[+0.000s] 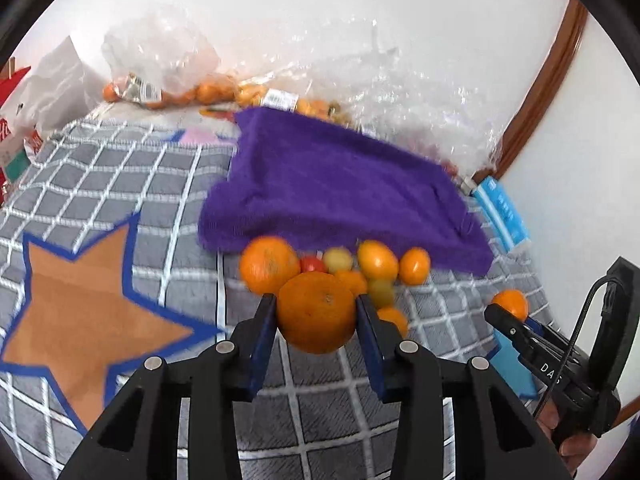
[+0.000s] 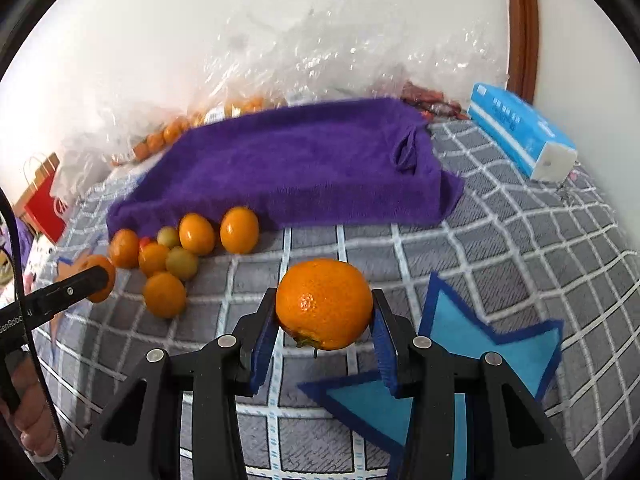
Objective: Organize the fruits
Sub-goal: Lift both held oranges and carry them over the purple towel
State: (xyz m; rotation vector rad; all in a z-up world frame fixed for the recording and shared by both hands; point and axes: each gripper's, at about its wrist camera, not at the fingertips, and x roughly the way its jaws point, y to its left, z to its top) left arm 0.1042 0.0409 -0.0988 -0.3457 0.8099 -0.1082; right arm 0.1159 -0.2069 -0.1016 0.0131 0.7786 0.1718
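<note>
Grey quilted bedding with a white grid covered the whole surface, and behind it stood a white wall. At the middle of the left wrist view the left gripper pinched a large orange between its blue pads, one pad on each side of the fruit, which was held clear above the cover. The right gripper pinched a second orange in the same manner, stem end turned downward. Just behind the left gripper a small heap of fruits lay on the cover, orange ones, greenish ones and one red, touching the near edge of a purple towel. An orange star patch was sewn on the cover at the left side, and a blue star patch lay under the right gripper. Clear plastic bags with more oranges leaned against the wall, and a blue tissue pack lay near the towel's far right corner.
</note>
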